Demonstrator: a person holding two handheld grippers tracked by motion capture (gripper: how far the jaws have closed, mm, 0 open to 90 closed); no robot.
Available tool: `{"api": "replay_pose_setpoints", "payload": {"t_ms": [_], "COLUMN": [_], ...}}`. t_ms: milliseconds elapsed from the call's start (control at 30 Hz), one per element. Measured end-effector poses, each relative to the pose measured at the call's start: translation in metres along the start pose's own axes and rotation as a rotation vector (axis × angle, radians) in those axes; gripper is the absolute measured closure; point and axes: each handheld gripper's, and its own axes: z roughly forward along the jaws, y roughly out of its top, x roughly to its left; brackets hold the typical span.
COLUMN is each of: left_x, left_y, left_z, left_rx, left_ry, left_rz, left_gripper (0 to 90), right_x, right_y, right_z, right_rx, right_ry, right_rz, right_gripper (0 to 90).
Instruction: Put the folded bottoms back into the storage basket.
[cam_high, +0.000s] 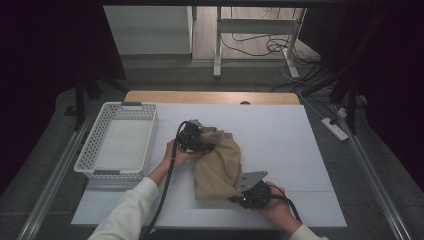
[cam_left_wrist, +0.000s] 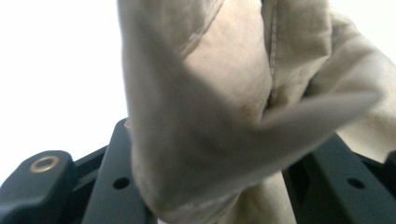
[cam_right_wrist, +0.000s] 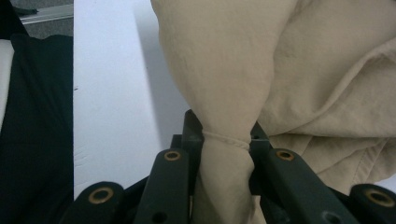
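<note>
Both grippers are clamping the tan cloth (cam_high: 218, 162) at frame centre: left gripper (cam_high: 196, 141) at its upper end, right gripper (cam_high: 248, 194) at its lower corner, probably readying a fold on the tabletop (cam_high: 280, 135).

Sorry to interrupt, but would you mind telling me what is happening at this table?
A person is handling a tan cloth on the white table with two hand-held grippers. The left gripper is clamped on the cloth's far end, and the right gripper pinches a bunched corner at its near end. A white basket sits to the left, with nothing in it.
</note>
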Motion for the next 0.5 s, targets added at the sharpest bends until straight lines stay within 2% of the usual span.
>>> {"api": "replay_pose_setpoints", "payload": {"t_ms": [500], "left_x": [-0.003], "left_y": [0.002], "left_z": [-0.011], "left_rx": [-0.030], "left_ry": [-0.011], "left_rz": [0.014], "left_gripper": [61.1], "right_x": [0.000], "right_y": [0.000], "right_z": [-0.005], "right_rx": [-0.027], "right_ry": [-0.012], "right_rz": [0.003], "right_gripper": [76.6]}}
